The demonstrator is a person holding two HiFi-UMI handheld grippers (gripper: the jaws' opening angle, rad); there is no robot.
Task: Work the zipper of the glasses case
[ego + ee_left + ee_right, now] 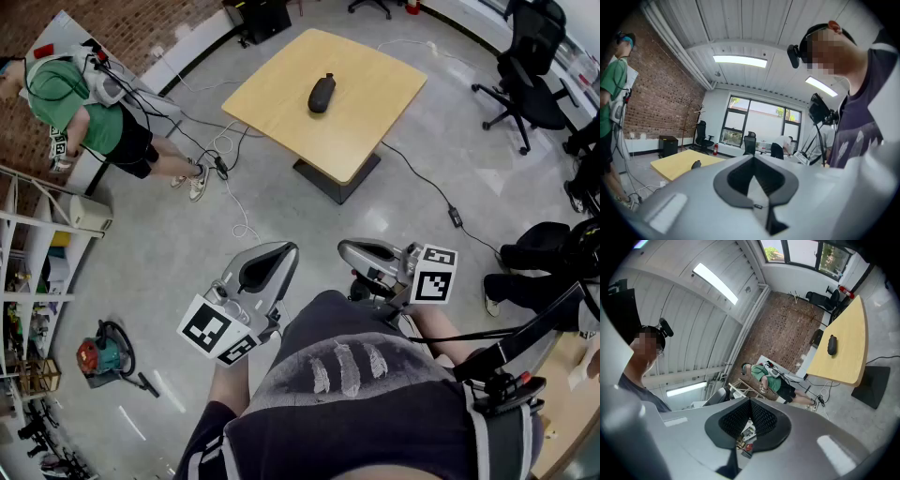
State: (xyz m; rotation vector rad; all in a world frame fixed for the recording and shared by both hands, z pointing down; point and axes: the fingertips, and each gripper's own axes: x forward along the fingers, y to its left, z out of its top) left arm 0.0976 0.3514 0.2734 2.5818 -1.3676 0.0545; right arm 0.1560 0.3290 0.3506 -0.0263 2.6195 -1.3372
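Note:
The dark glasses case (322, 93) lies near the middle of a light wooden table (375, 84), a good way ahead of me across the floor. It shows small in the left gripper view (695, 164) and in the right gripper view (831, 344). Both grippers are held close to my body, well short of the table. My left gripper (269, 261) is shut with nothing between its jaws; its tips (753, 158) meet. My right gripper (360, 253) is likewise shut and empty (750, 403).
A person in a green shirt (80, 103) stands at the far left by a brick wall. Cables (225, 173) trail over the floor left of the table. Office chairs (525, 66) stand at the right, a vacuum cleaner (98, 354) and shelves (28, 281) at the left.

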